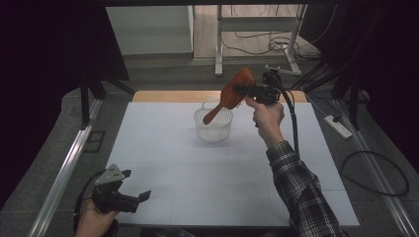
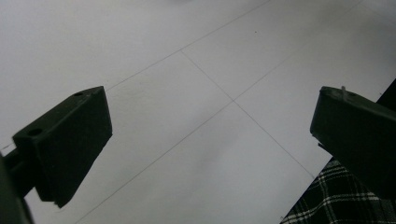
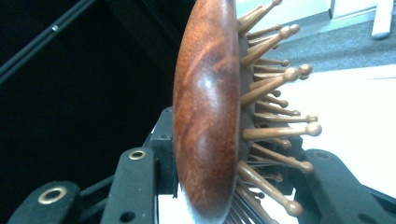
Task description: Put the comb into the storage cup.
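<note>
White boards with thin seams cover the table (image 1: 163, 163), and a dark floor with cables lies beyond its far edge. My right gripper (image 1: 247, 90) is clenched on the wooden hairbrush (image 1: 231, 94), held up in the air above the table's far edge, right of the middle. I see the jaws pinching the brush head across its thickness, one on the smooth brown back, the other among the bristle pins (image 3: 275, 88). From the high view the handle slants down and to the left, its tip over the white slotted basket (image 1: 213, 129) that stands on the table near the far edge; whether the tip touches the rim I cannot tell. My left gripper (image 1: 132, 185) sits low at the near left corner, jaws spread wide with nothing between them, bare white board beneath. A plaid sleeve (image 1: 301, 192) runs up the right side.
</note>
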